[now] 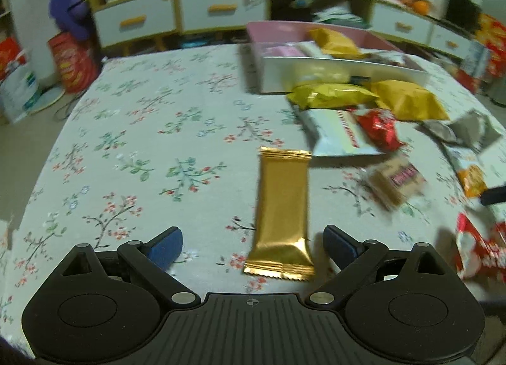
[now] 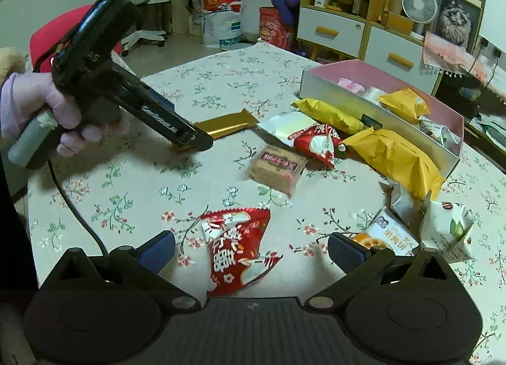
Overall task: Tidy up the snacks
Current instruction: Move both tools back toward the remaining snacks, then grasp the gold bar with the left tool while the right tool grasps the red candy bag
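A gold-wrapped bar (image 1: 281, 216) lies lengthwise on the flowered tablecloth between the fingers of my left gripper (image 1: 253, 248), which is open and not touching it. The right wrist view shows that left gripper (image 2: 191, 140), held by a gloved hand (image 2: 38, 105), tip down over one end of the gold bar (image 2: 226, 124). My right gripper (image 2: 253, 249) is open around a red snack packet (image 2: 235, 248) lying flat on the cloth. A pink-lined white box (image 2: 357, 102) at the back right holds several snacks.
Loose snacks lie by the box: yellow packets (image 2: 395, 156), a white packet (image 2: 284, 126), a small red packet (image 2: 319, 143), a brown wafer pack (image 2: 278, 169) and white pouches (image 2: 449, 229). Drawers (image 2: 329, 31) and a red chair (image 2: 72, 23) stand beyond the table.
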The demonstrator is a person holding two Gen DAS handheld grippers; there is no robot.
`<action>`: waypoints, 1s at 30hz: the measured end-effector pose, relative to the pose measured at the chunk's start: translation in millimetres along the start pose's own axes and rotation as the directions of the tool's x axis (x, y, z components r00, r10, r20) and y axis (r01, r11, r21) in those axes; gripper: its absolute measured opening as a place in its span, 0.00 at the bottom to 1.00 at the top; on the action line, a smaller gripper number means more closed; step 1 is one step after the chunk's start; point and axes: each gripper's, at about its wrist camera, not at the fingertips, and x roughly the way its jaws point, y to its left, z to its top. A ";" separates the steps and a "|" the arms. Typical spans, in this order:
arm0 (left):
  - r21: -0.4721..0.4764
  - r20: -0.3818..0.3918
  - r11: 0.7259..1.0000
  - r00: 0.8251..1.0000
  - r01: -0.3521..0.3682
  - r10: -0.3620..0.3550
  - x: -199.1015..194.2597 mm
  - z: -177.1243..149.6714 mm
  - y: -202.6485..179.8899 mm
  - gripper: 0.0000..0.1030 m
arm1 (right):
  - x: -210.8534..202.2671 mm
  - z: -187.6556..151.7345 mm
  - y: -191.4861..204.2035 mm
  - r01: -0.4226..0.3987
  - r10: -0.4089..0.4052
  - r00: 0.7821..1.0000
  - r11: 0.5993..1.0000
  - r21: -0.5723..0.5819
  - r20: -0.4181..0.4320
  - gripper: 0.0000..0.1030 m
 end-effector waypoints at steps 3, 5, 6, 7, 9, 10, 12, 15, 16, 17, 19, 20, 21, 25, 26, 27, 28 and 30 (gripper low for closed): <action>0.035 0.022 0.999 0.999 0.029 -0.030 -1.4 -3.5 -4.8 0.93 | 4.5 -4.3 1.7 -0.003 0.003 1.000 1.000 -0.002 -0.019 0.76; 0.050 0.031 0.998 0.998 0.045 -0.046 -1.3 -4.7 -7.0 0.93 | 8.3 -7.2 2.6 -0.004 0.004 0.999 1.000 -0.011 -0.032 0.76; 0.057 0.035 0.997 0.998 0.051 -0.053 -1.2 -5.0 -7.8 0.93 | 9.8 -9.4 3.8 -0.005 0.005 0.999 1.000 -0.014 -0.037 0.76; 0.061 0.038 0.997 0.998 0.055 -0.058 -0.9 -5.1 -8.4 0.93 | 9.4 -11.2 3.5 -0.009 0.009 1.000 1.000 -0.007 -0.024 0.76; 0.067 0.045 0.996 0.997 0.063 -0.066 -0.6 -5.7 -8.8 0.93 | 8.9 -13.7 2.6 -0.016 0.016 1.000 1.000 0.001 -0.013 0.76; 0.070 0.048 0.995 0.996 0.067 -0.070 -0.4 -6.0 -9.3 0.93 | 8.5 -14.7 2.3 -0.019 0.019 1.000 1.000 -0.002 -0.008 0.76; 0.072 0.052 0.995 0.996 0.075 -0.079 0.7 -5.4 -9.8 0.93 | 7.4 -17.3 1.3 -0.025 0.025 1.000 1.000 -0.005 0.004 0.76; 0.070 0.058 0.994 0.995 0.080 -0.084 0.1 -5.7 -10.2 0.90 | 6.9 -18.1 1.1 -0.025 0.025 1.000 1.000 -0.007 0.014 0.76; 0.072 0.062 0.994 0.995 0.077 -0.082 0.0 -5.3 -10.6 0.87 | 6.9 -17.3 0.2 -0.025 0.025 1.000 1.000 -0.007 0.010 0.76; 0.073 0.064 0.994 0.994 0.079 -0.084 -0.5 -5.3 -10.4 0.85 | 6.8 -16.0 0.3 -0.024 0.024 1.000 1.000 -0.008 0.002 0.76; 0.073 0.071 0.994 0.994 0.077 -0.082 -1.7 -5.0 -10.5 0.74 | 6.5 -12.4 0.8 -0.024 0.024 0.999 1.000 -0.010 -0.027 0.76; 0.073 0.073 0.994 0.994 0.077 -0.082 -2.5 -4.9 -10.2 0.72 | 6.0 -11.1 1.0 -0.026 0.025 0.999 1.000 -0.010 -0.040 0.75; 0.071 0.073 0.994 0.994 0.078 -0.083 -2.9 -4.5 -9.7 0.68 | 4.9 -10.5 1.4 -0.026 0.026 0.999 1.000 -0.013 -0.045 0.75; 0.060 0.075 0.996 0.994 0.071 -0.075 -3.7 -2.4 -8.2 0.55 | 2.6 -12.9 3.2 -0.019 0.018 0.999 0.999 -0.040 -0.031 0.71; 0.058 0.075 0.996 0.994 0.069 -0.073 -3.8 -2.1 -8.2 0.53 | 2.8 -12.9 2.8 -0.021 0.020 0.999 0.999 -0.039 -0.030 0.69; 0.056 0.075 0.996 0.995 0.068 -0.072 -3.8 -1.7 -8.1 0.50 | 2.5 -12.6 2.5 -0.023 0.022 0.999 0.999 -0.036 -0.028 0.68; 0.054 0.075 0.996 0.995 0.067 -0.071 -3.8 -1.3 -8.1 0.48 | 2.2 -11.7 2.4 -0.022 0.021 0.999 0.999 -0.037 -0.025 0.65; 0.053 0.075 0.997 0.995 0.063 -0.066 -3.8 -0.9 -8.5 0.44 | 1.1 -10.3 2.6 -0.016 0.016 1.000 0.999 -0.041 -0.018 0.61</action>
